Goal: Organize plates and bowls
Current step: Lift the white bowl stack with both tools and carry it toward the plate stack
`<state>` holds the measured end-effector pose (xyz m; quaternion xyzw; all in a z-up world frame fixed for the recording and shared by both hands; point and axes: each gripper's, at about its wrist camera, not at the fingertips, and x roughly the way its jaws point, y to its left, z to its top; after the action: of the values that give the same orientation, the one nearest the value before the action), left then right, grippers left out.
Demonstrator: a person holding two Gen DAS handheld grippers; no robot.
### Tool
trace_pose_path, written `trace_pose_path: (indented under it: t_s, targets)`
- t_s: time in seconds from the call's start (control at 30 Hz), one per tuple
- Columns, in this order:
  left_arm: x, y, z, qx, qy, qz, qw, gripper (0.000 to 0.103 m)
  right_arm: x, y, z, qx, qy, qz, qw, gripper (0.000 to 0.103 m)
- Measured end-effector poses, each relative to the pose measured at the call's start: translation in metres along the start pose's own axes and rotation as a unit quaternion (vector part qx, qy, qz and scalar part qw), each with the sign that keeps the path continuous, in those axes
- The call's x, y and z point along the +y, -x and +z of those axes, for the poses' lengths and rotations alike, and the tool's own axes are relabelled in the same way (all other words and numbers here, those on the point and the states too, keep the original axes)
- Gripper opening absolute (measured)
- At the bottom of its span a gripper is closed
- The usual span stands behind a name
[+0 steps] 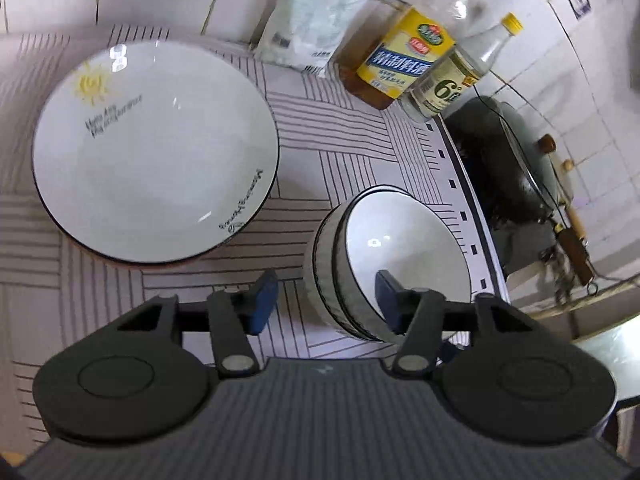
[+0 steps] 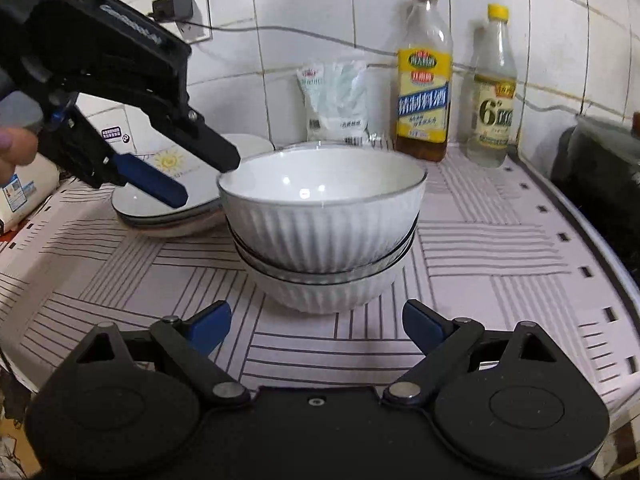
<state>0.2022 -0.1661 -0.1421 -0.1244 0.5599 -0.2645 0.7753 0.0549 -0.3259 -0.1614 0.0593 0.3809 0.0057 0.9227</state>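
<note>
White wall tiles are backing a counter under a line-patterned mat (image 2: 480, 240). Nearest, the right gripper (image 2: 316, 328) is idling spread and empty before the stacked ribbed bowls (image 2: 324, 220). The left gripper (image 1: 326, 300) is straddling the top bowl's rim, fingers (image 1: 262, 300) apart, not pinching; lifting straight away would probably avoid nudging the stack. Only the left wrist view is showing the plate (image 1: 156, 152) face fully; only the right shows several plates stacked.

Two handheld grippers, both with jaws apart.
The left gripper (image 2: 200, 182) reaches in from the upper left of the right wrist view, angled downward, a fingertip (image 2: 16, 146) at the left edge; the right gripper (image 2: 316, 326) spreads wide along the bottom.
</note>
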Motion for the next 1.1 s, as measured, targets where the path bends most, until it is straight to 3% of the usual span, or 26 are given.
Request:
trace_pose_path:
  t_s: [0.23, 0.4, 0.53, 0.7, 0.93, 1.1]
  targets:
    - [0.021, -0.03, -0.004, 0.018, 0.057, -0.039, 0.9974, 0.061, -0.008, -0.031, -0.008, -0.005, -0.022, -0.005, 1.0, 0.097]
    - [0.019, -0.045, -0.007, 0.029, 0.074, -0.046, 0.9958, 0.06, -0.012, -0.041, -0.005, -0.036, -0.037, 0.024, 0.998, 0.097]
    - [0.01, -0.05, -0.006, 0.026, 0.045, -0.026, 0.9983, 0.056, -0.003, -0.044, 0.001, -0.029, 0.019, 0.004, 0.999, 0.097]
    - [0.006, -0.06, -0.007, 0.019, 0.03, -0.018, 0.9992, 0.039, -0.007, -0.046, -0.003, -0.047, 0.019, 0.013, 0.999, 0.098]
    - [0.005, -0.063, -0.009, -0.015, 0.019, -0.015, 0.9996, 0.039, -0.008, -0.054, -0.004, -0.062, 0.005, 0.016, 0.998, 0.099]
    - [0.002, -0.061, -0.01, -0.017, -0.005, -0.013, 0.9998, 0.038, -0.009, -0.056, -0.007, -0.07, 0.004, 0.019, 0.997, 0.099]
